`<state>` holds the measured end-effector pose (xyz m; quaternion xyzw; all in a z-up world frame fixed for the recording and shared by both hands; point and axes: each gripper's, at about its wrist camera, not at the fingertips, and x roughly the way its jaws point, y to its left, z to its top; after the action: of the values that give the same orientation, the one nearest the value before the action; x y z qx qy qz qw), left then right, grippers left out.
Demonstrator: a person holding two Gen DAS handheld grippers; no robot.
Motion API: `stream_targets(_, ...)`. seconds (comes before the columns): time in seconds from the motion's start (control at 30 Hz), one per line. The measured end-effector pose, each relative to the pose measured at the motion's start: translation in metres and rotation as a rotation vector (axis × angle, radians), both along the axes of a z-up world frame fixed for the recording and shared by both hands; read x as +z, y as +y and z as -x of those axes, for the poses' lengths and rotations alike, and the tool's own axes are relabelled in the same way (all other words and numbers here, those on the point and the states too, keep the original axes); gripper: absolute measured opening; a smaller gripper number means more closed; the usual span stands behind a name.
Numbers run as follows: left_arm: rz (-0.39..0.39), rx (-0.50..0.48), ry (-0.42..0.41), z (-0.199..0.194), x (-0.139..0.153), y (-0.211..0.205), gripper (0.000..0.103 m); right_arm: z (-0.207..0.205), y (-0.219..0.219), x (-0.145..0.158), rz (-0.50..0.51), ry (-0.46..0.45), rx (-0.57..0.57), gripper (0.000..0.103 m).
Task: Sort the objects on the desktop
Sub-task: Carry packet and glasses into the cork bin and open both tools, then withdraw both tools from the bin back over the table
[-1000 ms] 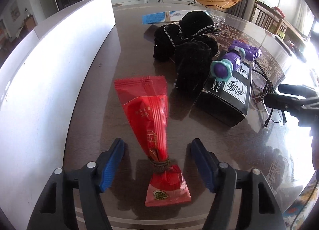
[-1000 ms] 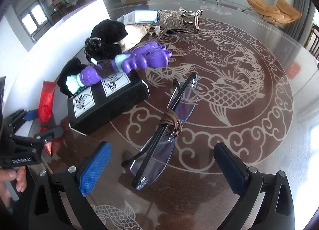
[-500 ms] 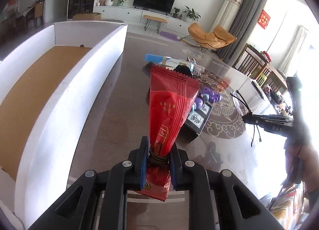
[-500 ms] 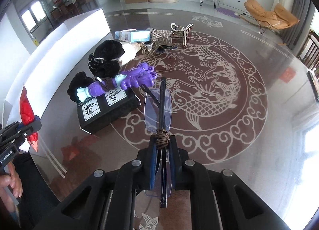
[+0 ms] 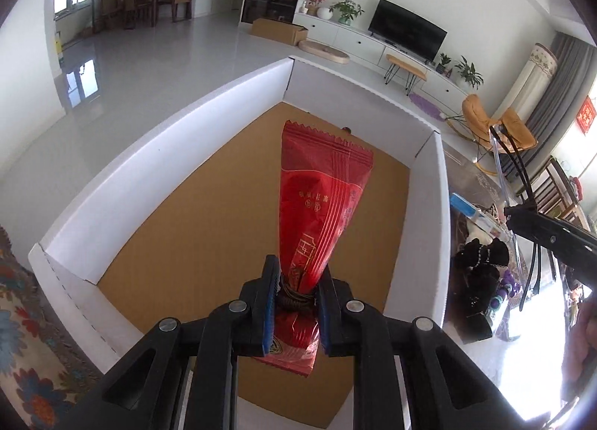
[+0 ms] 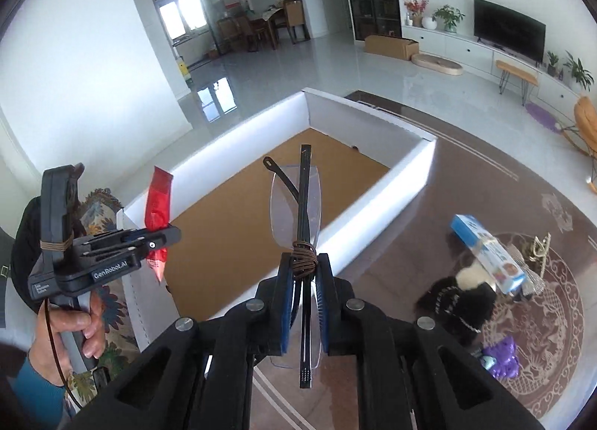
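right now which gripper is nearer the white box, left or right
Left. The left gripper, holding the red packet, hangs over the white box and its brown floor. The right gripper, holding the glasses, is just outside the near wall.

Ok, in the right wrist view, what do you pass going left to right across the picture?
Left gripper holding the red snack packet → folded glasses in the right gripper → black plush toy → blue and white box

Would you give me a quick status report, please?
Left gripper shut on red packet, above white box. Right gripper shut on glasses. Nothing blocking.
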<state>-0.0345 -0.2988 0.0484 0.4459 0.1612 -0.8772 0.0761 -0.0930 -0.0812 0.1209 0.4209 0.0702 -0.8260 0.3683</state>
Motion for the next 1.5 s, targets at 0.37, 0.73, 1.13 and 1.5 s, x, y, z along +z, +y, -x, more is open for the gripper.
stream_targets(0.37,0.005,0.055,-0.086,-0.004,-0.042,-0.013,0.061,0.011,-0.096,-0.077,-0.089,-0.101,0.042,0.063)
stream_targets(0.73,-0.066,-0.224,0.187,-0.037,0.01,0.137,0.088,-0.041,0.079,-0.042,0.035,0.206,-0.116,0.103)
stream_targets(1.13,-0.077,-0.403,-0.013,0.019,-0.095,0.295,0.091,-0.093,0.311,-0.136,-0.26,0.123,-0.549,0.103)
stream_targets(1.5,-0.028,-0.383,0.03,0.009,-0.106,0.291,0.091,-0.082,0.323,-0.17,-0.222,0.005,-0.655,0.103)
